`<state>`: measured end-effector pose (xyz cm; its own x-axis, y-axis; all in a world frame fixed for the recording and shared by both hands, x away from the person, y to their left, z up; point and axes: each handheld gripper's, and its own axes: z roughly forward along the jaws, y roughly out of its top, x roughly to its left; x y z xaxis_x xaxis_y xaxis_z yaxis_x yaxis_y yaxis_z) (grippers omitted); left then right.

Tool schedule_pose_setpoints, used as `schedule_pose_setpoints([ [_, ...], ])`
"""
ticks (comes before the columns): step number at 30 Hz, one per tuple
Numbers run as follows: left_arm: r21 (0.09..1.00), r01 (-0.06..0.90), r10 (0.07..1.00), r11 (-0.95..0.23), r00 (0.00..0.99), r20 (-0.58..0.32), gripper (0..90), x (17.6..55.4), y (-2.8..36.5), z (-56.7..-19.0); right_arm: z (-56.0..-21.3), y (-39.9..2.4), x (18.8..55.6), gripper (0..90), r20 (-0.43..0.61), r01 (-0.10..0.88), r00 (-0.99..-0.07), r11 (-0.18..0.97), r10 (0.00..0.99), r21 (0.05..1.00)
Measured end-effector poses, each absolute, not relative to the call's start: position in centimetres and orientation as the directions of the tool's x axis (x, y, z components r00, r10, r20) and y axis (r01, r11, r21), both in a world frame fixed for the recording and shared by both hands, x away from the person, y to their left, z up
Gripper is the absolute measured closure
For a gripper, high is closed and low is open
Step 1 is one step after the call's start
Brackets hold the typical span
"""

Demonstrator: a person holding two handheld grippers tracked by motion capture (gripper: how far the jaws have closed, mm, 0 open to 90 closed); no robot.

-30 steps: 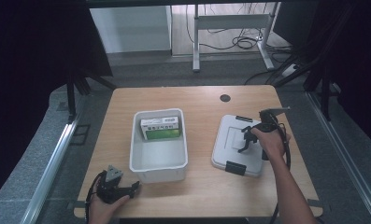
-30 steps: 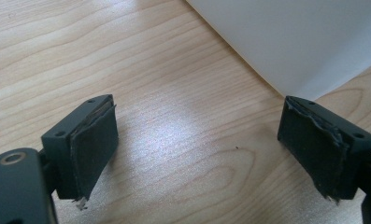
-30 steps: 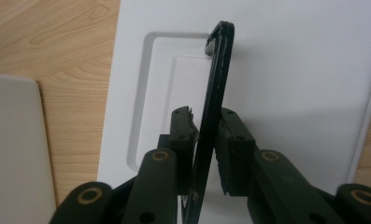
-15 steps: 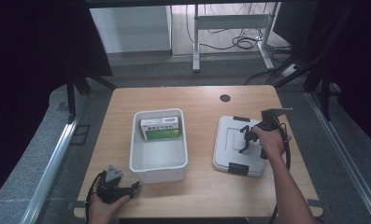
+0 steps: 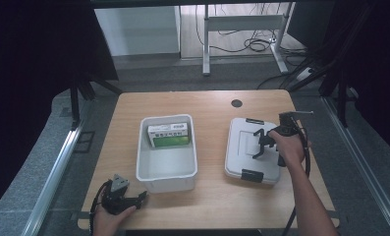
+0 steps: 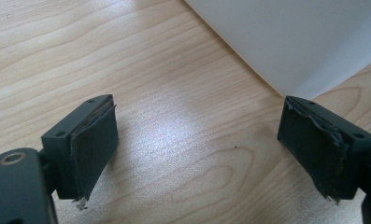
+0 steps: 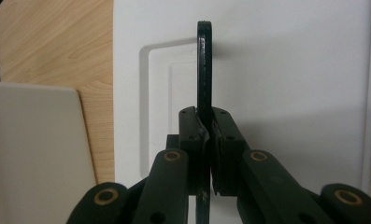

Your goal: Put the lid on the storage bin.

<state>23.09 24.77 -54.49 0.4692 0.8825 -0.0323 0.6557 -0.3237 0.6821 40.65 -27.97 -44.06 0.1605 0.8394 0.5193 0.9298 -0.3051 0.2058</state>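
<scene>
The right gripper sits over the white lid, which lies flat on the wooden table at about 3 o'clock from the table's middle. Its 2 jaws have just been closing, and now they pinch the lid's thin black handle tight. In the right gripper view the handle stands up on its edge between the 2 pads and runs straight away toward 12 o'clock. The lid also has a black clip on its near edge, at 6 o'clock. The white bin stands just beside the lid, at its 9 o'clock, with a green box lying inside at the far end. The left gripper rests on the table at 7 o'clock, near the bin's front corner. Its jaws are wide apart and hold nothing, with bare wood between the pads.
</scene>
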Motion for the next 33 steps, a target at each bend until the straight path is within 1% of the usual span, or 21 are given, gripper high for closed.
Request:
schedule_pose_setpoints([
  [6,0.682,0.655,0.882,-0.324,0.47,-0.032,12.2,23.1,24.8,-54.5,-43.0,-28.3,40.2,84.5,0.533,0.928,0.142,-0.299,0.834,0.222],
  [11,0.683,0.655,0.882,-0.324,0.47,-0.032,12.2,23.1,24.8,-54.5,-42.4,-28.3,39.9,84.5,0.565,0.926,0.131,-0.304,0.815,0.223],
  [20,0.683,0.655,0.882,-0.323,0.469,-0.033,12.2,23.1,24.8,-54.5,-41.0,-28.1,39.2,84.5,0.572,0.926,0.091,-0.28,0.815,0.252],
  [33,0.683,0.655,0.882,-0.323,0.469,-0.033,12.2,23.1,24.8,-54.5,-39.4,-28.0,38.5,84.5,0.583,0.923,0.067,-0.272,0.81,0.272],
])
